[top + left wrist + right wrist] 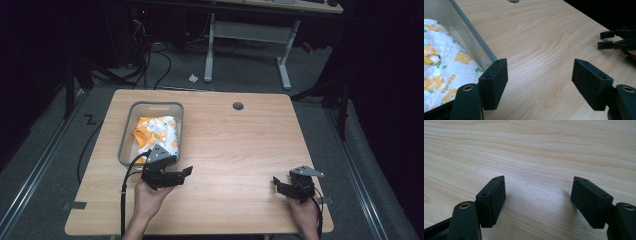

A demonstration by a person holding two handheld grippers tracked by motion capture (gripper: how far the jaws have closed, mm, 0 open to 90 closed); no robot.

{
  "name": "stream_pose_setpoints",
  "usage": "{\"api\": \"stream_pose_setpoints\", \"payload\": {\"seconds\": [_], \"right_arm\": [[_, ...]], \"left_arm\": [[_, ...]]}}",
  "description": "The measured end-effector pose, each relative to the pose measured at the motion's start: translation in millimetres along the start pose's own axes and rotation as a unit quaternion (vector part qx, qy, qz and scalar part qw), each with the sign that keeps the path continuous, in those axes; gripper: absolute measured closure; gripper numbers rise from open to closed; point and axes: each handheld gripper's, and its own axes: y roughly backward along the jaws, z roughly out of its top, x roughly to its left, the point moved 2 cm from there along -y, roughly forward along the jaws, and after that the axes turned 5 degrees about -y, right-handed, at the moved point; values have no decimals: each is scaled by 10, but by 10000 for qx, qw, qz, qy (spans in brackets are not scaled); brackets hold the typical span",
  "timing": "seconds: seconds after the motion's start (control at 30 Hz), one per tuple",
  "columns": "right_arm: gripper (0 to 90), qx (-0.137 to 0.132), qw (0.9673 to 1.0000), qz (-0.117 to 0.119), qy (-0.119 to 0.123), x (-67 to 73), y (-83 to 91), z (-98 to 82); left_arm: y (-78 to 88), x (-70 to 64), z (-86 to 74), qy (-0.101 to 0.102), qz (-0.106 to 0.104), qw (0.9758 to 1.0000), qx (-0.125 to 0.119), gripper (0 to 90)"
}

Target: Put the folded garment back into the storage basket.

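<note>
A person's left tool (186, 172), jaws spread and empty, hovers at the near corner of a grey bin (125, 136), left of centre, holding a flower-print quilted cloth (159, 131). The right tool (276, 183), lower right, gapes over the bare surface (240, 145). A careless reach could likely clip the bin's rim or snag the cloth's metal ring (433, 59).

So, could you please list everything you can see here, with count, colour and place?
Table: one, light wood, centre of the high view.
Bin: one, grey, on the table's left half.
Cloth: one, white quilted with orange flowers, lying inside the bin.
Metal ring: one, silver, on a yellow strap on the cloth.
Cable hole: one, grey, near the table's far edge.
Left gripper: one, black, open, beside the bin's near end.
Right gripper: one, black, open, over the table's near right.
</note>
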Motion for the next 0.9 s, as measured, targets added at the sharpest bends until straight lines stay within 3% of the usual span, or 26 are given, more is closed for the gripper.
{"api": "stream_pose_setpoints", "payload": {"seconds": [0.9], "right_arm": [[283, 6, 10000, -3, -8, 1, 1, -1]], "left_arm": [[-361, -190, -217, -66, -277, 9991, 318, 298]]}}
